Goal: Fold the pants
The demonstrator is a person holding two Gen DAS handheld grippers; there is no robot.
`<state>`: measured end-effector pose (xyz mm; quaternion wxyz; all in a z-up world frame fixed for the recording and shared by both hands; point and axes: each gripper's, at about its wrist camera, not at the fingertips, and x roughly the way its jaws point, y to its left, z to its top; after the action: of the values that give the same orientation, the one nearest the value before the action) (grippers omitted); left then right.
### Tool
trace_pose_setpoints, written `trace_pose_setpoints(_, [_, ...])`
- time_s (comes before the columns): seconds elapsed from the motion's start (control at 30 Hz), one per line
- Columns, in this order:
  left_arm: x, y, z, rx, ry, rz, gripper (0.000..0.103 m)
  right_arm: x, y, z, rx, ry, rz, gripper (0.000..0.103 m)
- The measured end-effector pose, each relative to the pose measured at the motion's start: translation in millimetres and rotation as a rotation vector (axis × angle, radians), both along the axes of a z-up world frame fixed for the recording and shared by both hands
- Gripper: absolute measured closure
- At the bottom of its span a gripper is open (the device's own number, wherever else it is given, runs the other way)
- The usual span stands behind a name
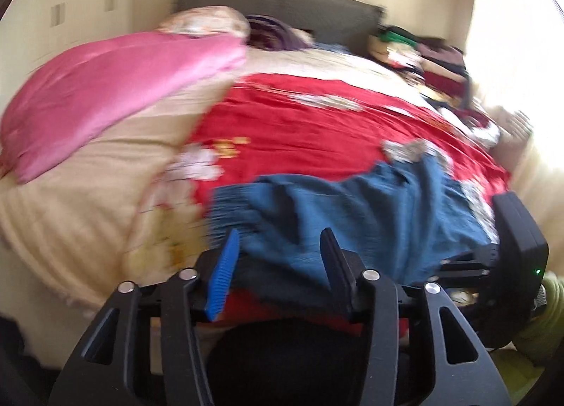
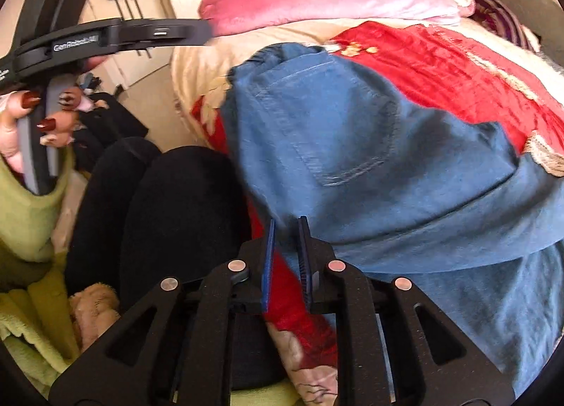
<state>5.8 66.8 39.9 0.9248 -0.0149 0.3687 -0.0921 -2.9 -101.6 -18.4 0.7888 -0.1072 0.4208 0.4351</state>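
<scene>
On the bed in front of me, the blue pants (image 2: 370,159) lie bunched across a red floral bedspread (image 1: 317,123), the elastic waistband at the near left edge of the mattress, a stitched back pocket facing up, and the rest of the cloth running off to the right.

My left gripper (image 1: 282,247) hangs at the near edge of the bed with its jaws standing partly apart; the waistband end of the pants shows through the gap, but the pads do not press on it. That view is smeared by motion.

My right gripper (image 2: 287,233) points down at the near hem of the pants with its jaws almost together, only a thin slit between them. The tips sit right at the edge of the blue cloth; I cannot tell whether any of it is pinched.

In the right wrist view, a hand (image 2: 38,123) with dark red nails grips the handle of the other tool at far left, above black-clad legs (image 2: 158,212).

A pink quilt (image 1: 105,95) is heaped at the far left of the bed, and a stack of folded clothes (image 1: 433,64) sits at the far right, near the grey headboard (image 1: 282,7).
</scene>
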Motion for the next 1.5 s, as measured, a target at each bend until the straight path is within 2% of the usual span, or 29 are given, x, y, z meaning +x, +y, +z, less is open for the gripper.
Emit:
trace_pose_setpoints(0.1, [17,-16,-26,0.023,0.076,-0.023,0.063,-5,2,4,-0.013,-0.02,0.008,0.094])
trace_pose_setpoints(0.2, [23,-16,-54,0.066,0.157,-0.007,0.063,-5,-10,19,0.028,-0.049,-0.025,0.094])
trace_pose_setpoints(0.27, [23,-13,-67,0.057,0.188,-0.003,0.063,-4,-15,27,0.035,-0.084,-0.054,0.087])
trace_pose_setpoints(0.37, [19,-13,-70,0.062,0.184,-0.01,0.063,5,-12,28,0.006,-0.105,-0.089,0.076])
trace_pose_setpoints(0.47, [17,-12,-70,0.062,0.181,-0.008,0.063,13,-1,11,-0.072,-0.069,-0.12,0.072])
trace_pose_setpoints(0.53, [17,-12,-71,0.059,0.179,-0.009,0.063,19,3,-8,-0.122,-0.004,-0.135,0.071])
trace_pose_setpoints(0.63, [19,-13,-73,0.055,0.18,-0.009,0.063,22,1,-18,-0.124,0.032,-0.147,0.07])
trace_pose_setpoints(0.7, [19,-12,-71,0.04,0.179,0.002,0.063,22,-4,-11,-0.103,0.043,-0.145,0.064])
trace_pose_setpoints(0.73, [17,-12,-68,0.028,0.178,0.005,0.061,22,-9,-5,-0.089,0.032,-0.158,0.058])
trace_pose_setpoints(0.8, [12,-12,-62,0.021,0.161,0.006,0.058,19,-15,5,-0.072,0.001,-0.181,0.055])
trace_pose_setpoints(0.93, [1,-13,-40,0.014,0.105,0.014,0.042,21,-29,26,-0.078,-0.086,-0.27,0.04])
trace_pose_setpoints(1.03, [-7,-16,-21,0.008,0.061,0.013,0.037,20,-46,39,-0.085,-0.15,-0.337,0.032])
trace_pose_setpoints(1.07, [-8,-17,-17,0.005,0.052,0.011,0.029,20,-48,43,-0.093,-0.173,-0.354,0.03])
trace_pose_setpoints(1.1, [-9,-19,-13,0.005,0.043,0.009,0.026,21,-50,47,-0.103,-0.197,-0.367,0.029])
trace_pose_setpoints(1.23, [-10,-29,-1,0.002,0.019,-0.009,0.026,27,-63,61,-0.118,-0.264,-0.412,0.026])
trace_pose_setpoints(1.5, [7,-53,3,-0.017,0.035,-0.059,0.026,48,-83,78,-0.114,-0.317,-0.465,0.023])
